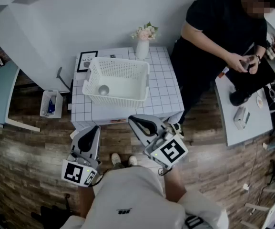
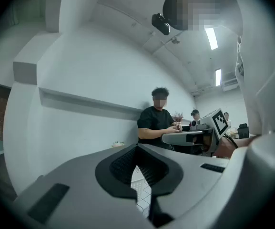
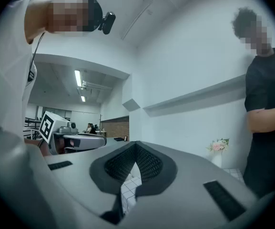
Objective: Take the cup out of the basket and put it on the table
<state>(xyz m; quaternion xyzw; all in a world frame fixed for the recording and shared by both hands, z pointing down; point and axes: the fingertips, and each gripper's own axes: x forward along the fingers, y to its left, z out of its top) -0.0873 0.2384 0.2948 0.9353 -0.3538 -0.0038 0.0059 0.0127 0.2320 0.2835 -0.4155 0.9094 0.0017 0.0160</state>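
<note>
Head view: I see the cup [image 1: 103, 90] lying in the white basket [image 1: 118, 98] on the tiled table [image 1: 166, 92]. The left gripper [image 1: 94, 128] and right gripper [image 1: 132, 120] hang nearer, off the table.
Left gripper view: jaws pinched together, empty.
Right gripper view: same, tips touching, nothing held.

Grey two-jaw left gripper [image 1: 95, 129]: held just front-left of white-shirted torso [image 1: 137, 194], jaws together, empty. Grey two-jaw right gripper [image 1: 133, 120]: front-right of torso, jaws together, empty.
</note>
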